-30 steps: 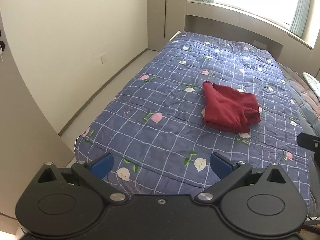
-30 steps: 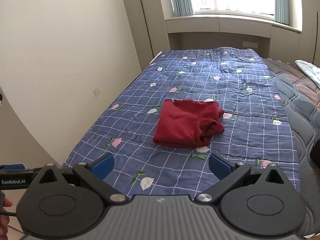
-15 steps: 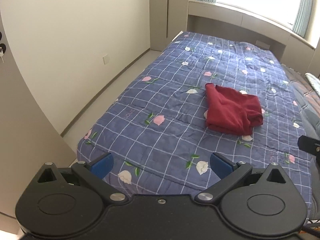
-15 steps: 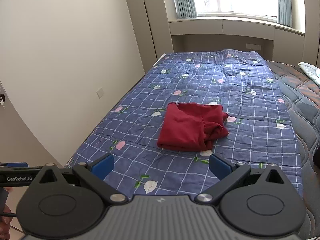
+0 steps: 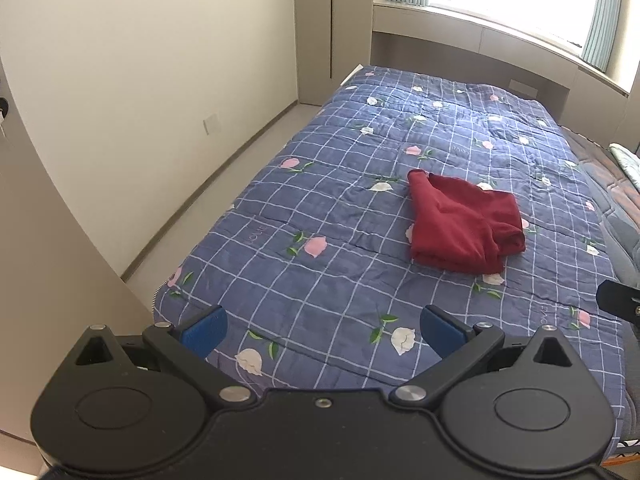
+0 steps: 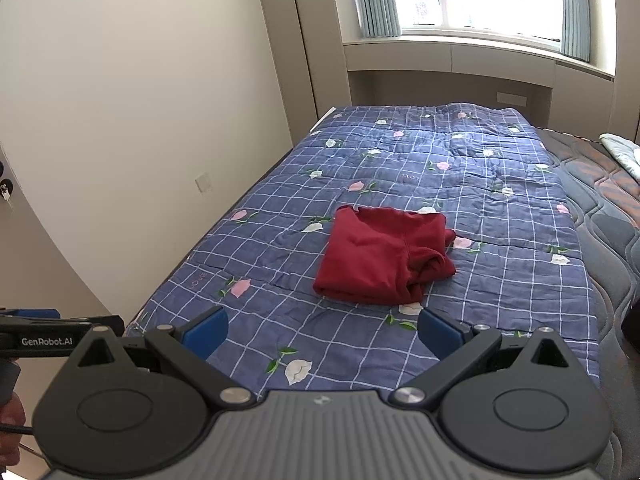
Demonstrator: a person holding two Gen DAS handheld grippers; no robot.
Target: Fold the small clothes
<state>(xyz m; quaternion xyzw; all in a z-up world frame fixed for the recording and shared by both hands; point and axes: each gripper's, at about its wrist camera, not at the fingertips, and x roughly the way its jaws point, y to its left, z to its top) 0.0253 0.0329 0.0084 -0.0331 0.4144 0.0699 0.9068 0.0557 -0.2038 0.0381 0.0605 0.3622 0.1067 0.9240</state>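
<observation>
Both grippers are hanging over the near edge of the bed, well short of the garment and touching nothing. Left gripper (image 5: 322,330) is holding its blue-padded fingers (image 5: 204,330) wide apart with only quilt showing between them; the right gripper (image 6: 322,330) is standing just as wide and just as empty. Part of the left tool is also poking into the right wrist view at its left edge, with a bit of a hand (image 6: 10,432) below it.

A dark red garment (image 5: 464,228) (image 6: 386,258) is lying folded into a rough rectangle on the blue checked, flower-printed quilt (image 5: 320,208) (image 6: 500,208), about halfway up the bed and nearer its right edge than its left. Its right end is bunching up in loose rolls rather than lying flat. Beyond the quilt's right edge, bare quilted mattress (image 6: 608,208) is showing, with a pale folded cloth (image 6: 622,152) resting near the far right corner.
</observation>
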